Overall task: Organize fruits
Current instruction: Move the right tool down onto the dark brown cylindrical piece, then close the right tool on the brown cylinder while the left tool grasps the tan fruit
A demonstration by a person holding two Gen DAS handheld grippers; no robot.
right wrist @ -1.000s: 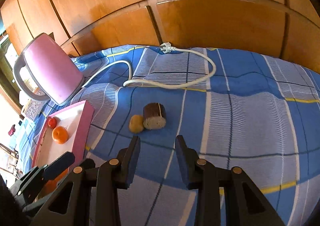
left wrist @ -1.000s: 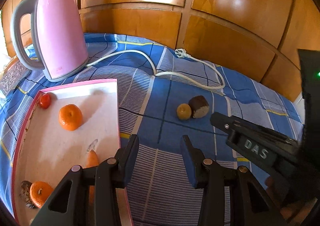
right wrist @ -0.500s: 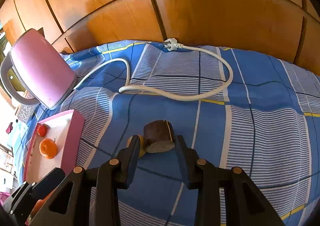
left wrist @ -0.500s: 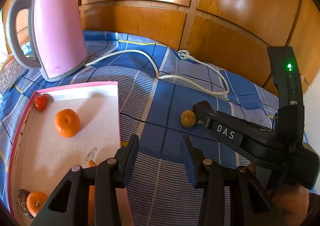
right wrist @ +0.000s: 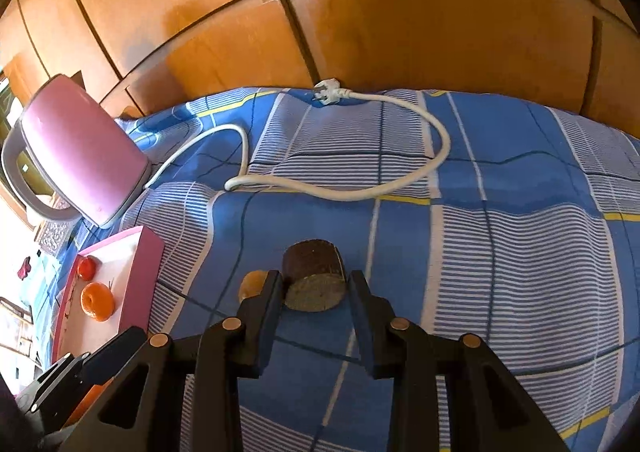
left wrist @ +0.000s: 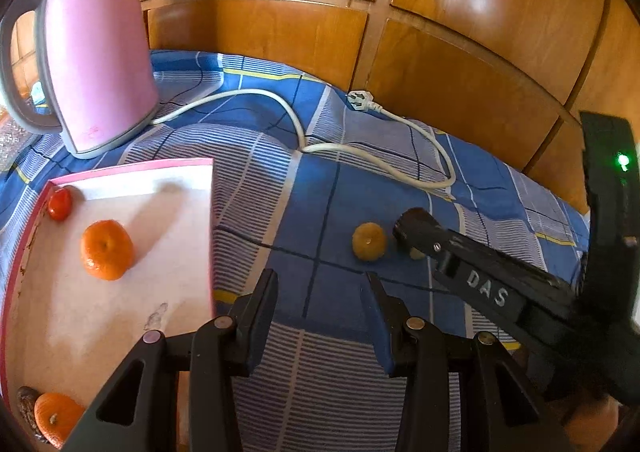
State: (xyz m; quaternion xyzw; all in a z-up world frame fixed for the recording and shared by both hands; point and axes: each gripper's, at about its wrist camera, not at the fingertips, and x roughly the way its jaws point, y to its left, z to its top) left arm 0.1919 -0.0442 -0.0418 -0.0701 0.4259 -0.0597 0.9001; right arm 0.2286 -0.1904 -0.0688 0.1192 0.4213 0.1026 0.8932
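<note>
A brown halved fruit [right wrist: 314,272] lies cut face toward me on the blue checked cloth, with a small yellow-orange fruit [right wrist: 251,284] just to its left. My right gripper [right wrist: 314,284] straddles the brown fruit and its jaws are closing; the left pad is at the fruit's side and a thin gap shows at the right pad. The left gripper [left wrist: 320,284] stands open and empty above the cloth, beside the right rim of the pink tray [left wrist: 168,211]. In the tray lie an orange [left wrist: 106,250], a small red fruit [left wrist: 60,203] and another orange [left wrist: 54,418].
A pink kettle [left wrist: 96,51] stands behind the tray, and its white cord [left wrist: 400,167] loops across the cloth to a plug near the wooden panel wall [left wrist: 460,51]. In the left wrist view the right gripper's arm hides most of the brown fruit.
The right gripper has come forward and down from short of the two fruits until its fingers flank the brown one, and they have narrowed a little. The left gripper has drifted slightly.
</note>
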